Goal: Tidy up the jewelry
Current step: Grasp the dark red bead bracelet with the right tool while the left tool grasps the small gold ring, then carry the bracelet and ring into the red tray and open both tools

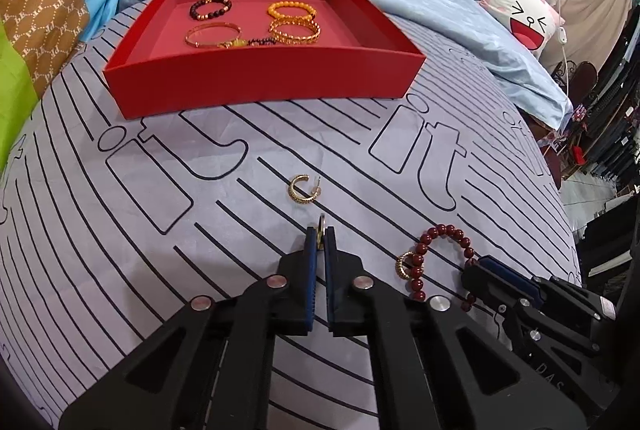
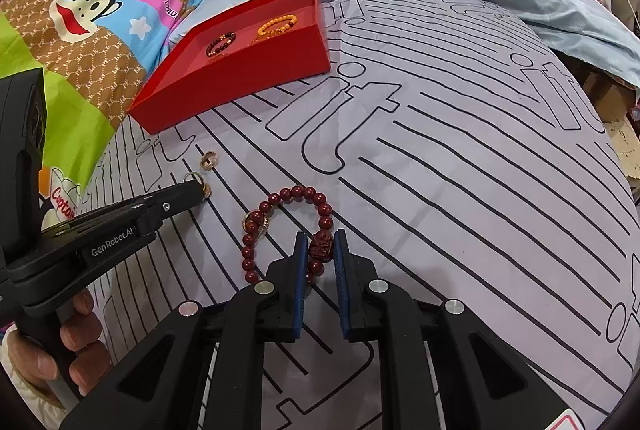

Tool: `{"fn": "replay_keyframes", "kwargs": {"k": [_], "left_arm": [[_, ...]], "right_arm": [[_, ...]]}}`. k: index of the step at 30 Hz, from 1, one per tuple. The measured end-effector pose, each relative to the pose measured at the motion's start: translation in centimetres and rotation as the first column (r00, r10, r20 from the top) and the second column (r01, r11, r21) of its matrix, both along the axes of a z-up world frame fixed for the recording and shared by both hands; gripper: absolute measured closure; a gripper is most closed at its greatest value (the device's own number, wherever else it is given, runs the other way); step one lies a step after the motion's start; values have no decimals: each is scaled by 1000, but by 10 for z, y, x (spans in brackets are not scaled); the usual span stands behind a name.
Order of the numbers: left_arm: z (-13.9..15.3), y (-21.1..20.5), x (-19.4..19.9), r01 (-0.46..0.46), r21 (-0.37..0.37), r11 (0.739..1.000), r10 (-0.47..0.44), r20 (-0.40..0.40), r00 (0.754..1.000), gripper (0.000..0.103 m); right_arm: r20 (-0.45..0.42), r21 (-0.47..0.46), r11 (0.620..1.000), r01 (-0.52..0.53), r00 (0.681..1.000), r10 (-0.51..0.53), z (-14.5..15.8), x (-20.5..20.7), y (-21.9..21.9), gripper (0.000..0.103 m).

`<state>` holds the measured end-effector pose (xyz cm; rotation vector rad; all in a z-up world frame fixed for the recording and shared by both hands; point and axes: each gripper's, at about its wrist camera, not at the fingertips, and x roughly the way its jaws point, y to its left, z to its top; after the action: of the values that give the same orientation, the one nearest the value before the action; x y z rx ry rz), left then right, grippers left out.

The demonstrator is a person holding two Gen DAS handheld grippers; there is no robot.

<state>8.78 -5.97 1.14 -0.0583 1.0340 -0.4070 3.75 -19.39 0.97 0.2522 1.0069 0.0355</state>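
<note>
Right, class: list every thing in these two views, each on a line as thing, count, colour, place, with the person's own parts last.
Tray: one, red, on the bed, far side.
Bracelets in tray: at least five, gold, orange and dark beaded.
Hoop earring: one, gold, on the striped sheet before the tray.
Small gold ring: one, beside the bead bracelet.
Bead bracelet: one, dark red, near side of sheet.
Pillows: several, patterned, behind.
Left tool: shut on a small gold piece.
Right tool: shut on the bead bracelet's carved bead.
Hand: one, holding the left tool's handle.
</note>
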Motion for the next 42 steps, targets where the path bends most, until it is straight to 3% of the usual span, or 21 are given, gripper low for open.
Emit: {"fn": "replay_keyframes", "kwargs": {"k": [26, 36, 42], "left_arm": [[40, 60, -30, -79, 34, 996, 77, 37, 996, 100], [73, 61, 7, -89, 23, 996, 86, 109, 990, 100], [94, 54, 48, -95, 16, 995, 91, 164, 982, 100]], "right_arm": [[191, -27, 995, -93, 977, 96, 85, -7, 39, 90], [247, -59, 994, -91, 964, 103, 111, 37, 35, 91], [272, -79, 992, -98, 955, 116, 122, 88, 40, 91]]}}
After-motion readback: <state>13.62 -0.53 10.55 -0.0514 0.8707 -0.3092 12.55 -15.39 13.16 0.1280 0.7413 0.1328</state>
